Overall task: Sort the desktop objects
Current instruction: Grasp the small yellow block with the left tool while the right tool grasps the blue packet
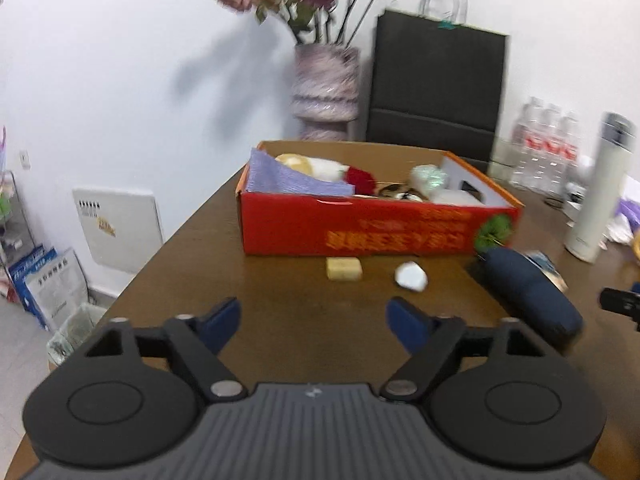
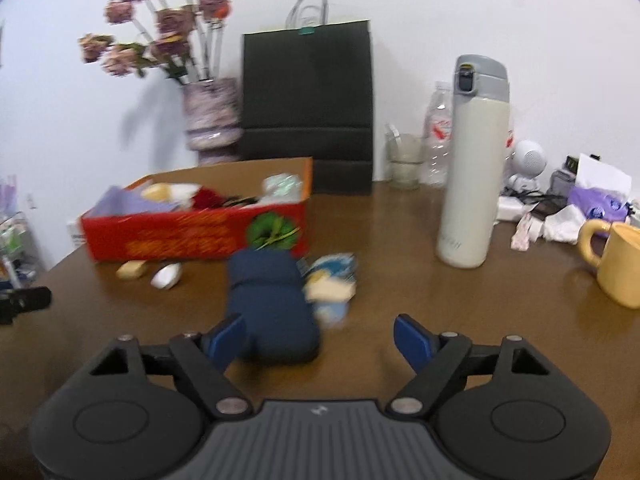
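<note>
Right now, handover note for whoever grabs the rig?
Left gripper: open, empty, above the table, facing the red box.
Right gripper: open, empty; its left finger sits beside the navy case, not gripping it.
In the box already: purple cloth, red flower, other bits.
Still out in front of the box: tan block, white piece, navy case, blue-white packet.

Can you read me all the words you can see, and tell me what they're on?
None can be read for sure.
Red box: yellow characters, upside down, blurred.
Water bottles: red labels, blurred.
White flask: faint print near base, too small.
Blue booklets: print too small.
</note>
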Tool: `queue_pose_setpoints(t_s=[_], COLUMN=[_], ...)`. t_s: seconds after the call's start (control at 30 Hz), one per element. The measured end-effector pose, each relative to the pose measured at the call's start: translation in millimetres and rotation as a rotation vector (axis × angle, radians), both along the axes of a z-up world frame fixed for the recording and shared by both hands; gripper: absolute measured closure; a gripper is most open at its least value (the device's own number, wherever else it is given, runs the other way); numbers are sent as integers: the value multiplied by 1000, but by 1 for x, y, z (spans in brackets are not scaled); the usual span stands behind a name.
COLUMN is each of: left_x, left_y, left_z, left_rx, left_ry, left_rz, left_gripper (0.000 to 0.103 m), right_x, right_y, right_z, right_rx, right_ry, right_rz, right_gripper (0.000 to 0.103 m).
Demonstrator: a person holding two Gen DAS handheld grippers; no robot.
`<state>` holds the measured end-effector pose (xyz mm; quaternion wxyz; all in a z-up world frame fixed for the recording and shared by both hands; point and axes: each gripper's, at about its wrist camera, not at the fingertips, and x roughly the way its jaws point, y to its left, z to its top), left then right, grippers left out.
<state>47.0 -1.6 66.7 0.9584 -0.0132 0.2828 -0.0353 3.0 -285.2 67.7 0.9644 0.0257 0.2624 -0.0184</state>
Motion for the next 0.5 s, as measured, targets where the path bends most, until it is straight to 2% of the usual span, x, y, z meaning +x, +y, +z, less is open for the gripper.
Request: queue_pose_setpoints(t_s=[0.1, 0.17, 0.3, 0.33, 0.37, 0.47, 0.5], left_x=[39, 63, 100, 106, 109, 115, 117], left_y=[-5, -10, -18, -20, -20, -17, -17], left_z=[-1, -3, -16, -22, -26, -34, -36], left_rx=[11, 20, -5, -3, -3, -33, -41], left_ry=[3, 17, 64, 86, 103, 120, 126], left_rz=[-32, -42, -68, -57, -47, -40, -41], left_gripper=[27, 32, 33, 35, 42, 52, 55], right_x=[33, 58, 103, 111, 118, 134, 138], right_y=[-15, -22, -29, -31, -32, -30, -29], right_z=[2, -1, -13, -16, -19, -28, -30], right_rx=[7, 14, 44, 53, 54, 34, 40], right_ry=[15, 33, 92, 106, 118, 161, 173], right_rz=[-26, -33, -11, -4, 2, 21, 36], right_gripper=[40, 42, 46, 47, 47, 55, 62])
